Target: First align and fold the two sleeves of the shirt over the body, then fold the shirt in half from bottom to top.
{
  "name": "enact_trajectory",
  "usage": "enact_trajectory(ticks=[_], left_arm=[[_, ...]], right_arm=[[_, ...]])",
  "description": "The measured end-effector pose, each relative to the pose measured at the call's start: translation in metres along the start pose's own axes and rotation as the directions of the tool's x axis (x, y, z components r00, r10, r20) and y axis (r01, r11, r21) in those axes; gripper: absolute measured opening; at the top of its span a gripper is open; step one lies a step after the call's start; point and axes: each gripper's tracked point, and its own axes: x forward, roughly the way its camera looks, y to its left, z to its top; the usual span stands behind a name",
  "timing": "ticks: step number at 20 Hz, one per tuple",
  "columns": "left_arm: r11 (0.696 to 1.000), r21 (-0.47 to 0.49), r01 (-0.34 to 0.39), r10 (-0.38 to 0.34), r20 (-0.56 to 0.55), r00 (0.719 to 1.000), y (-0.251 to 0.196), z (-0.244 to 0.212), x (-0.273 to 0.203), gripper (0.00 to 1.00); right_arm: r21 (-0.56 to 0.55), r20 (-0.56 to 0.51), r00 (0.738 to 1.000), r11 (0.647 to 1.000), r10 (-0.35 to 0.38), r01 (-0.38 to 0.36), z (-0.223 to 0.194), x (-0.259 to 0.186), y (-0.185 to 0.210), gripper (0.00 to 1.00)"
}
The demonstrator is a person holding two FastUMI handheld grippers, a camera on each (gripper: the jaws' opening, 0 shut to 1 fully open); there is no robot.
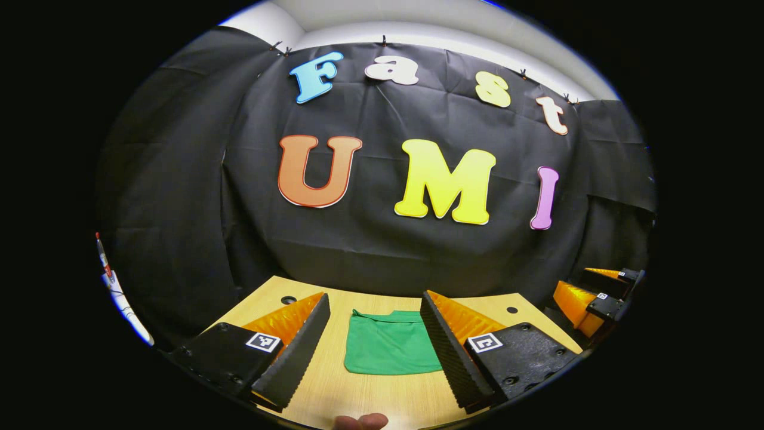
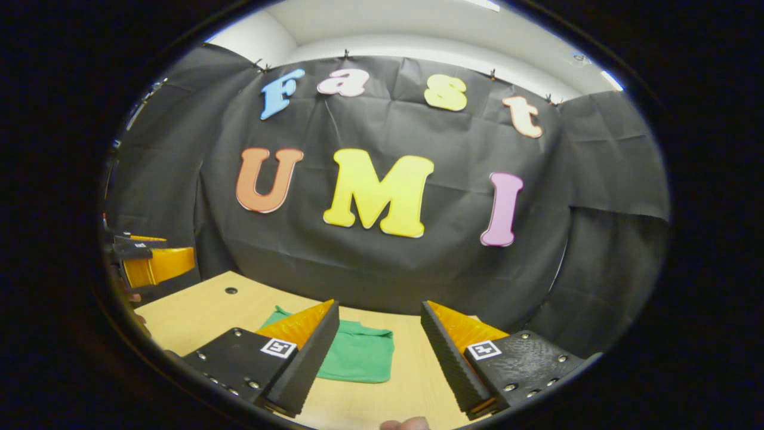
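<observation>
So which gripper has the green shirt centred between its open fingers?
The left gripper: the shirt sits midway between its fingers; the right gripper has it off leftward.

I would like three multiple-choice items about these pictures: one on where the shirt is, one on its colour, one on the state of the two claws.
1. Where does the shirt lie?
A. on the wooden table
B. on the floor
C. hanging on the black cloth

2. What colour is the shirt?
A. red
B. green
C. white

3. How do the left claw and the right claw stand?
A. both shut on the shirt
B. one open, one shut on the shirt
C. both open, holding nothing

Answers: 1 A, the shirt lies as a flat, compact shape on the table top. 2 B, it looks plainly green in both views. 3 C, each claw's fingers stand wide apart above the table with nothing between them.
</observation>
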Motion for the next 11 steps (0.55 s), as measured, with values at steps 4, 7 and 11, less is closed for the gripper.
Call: enact_trajectory(ticks=[4,7,11], left_arm=[[1.000,-0.013,0.016,-0.015,0.017,1.000,-0.006,-0.001,-0.020,0.98],[1.000,-0.014,0.014,-0.014,0.017,1.000,-0.003,-0.001,-0.024,0.98],[1.000,-0.007,0.011,-0.011,0.021,1.000,0.000,-0.001,-0.028,0.98]], right_arm=[[0.017,-0.001,1.000,1.000,0.023,-0.023,-0.007,-0.033,0.018,0.89],[0.024,-0.017,0.999,0.998,0.051,-0.051,-0.010,-0.039,0.028,0.89],[0.039,0.002,0.998,0.997,0.069,-0.069,-0.004,-0.038,0.034,0.89]])
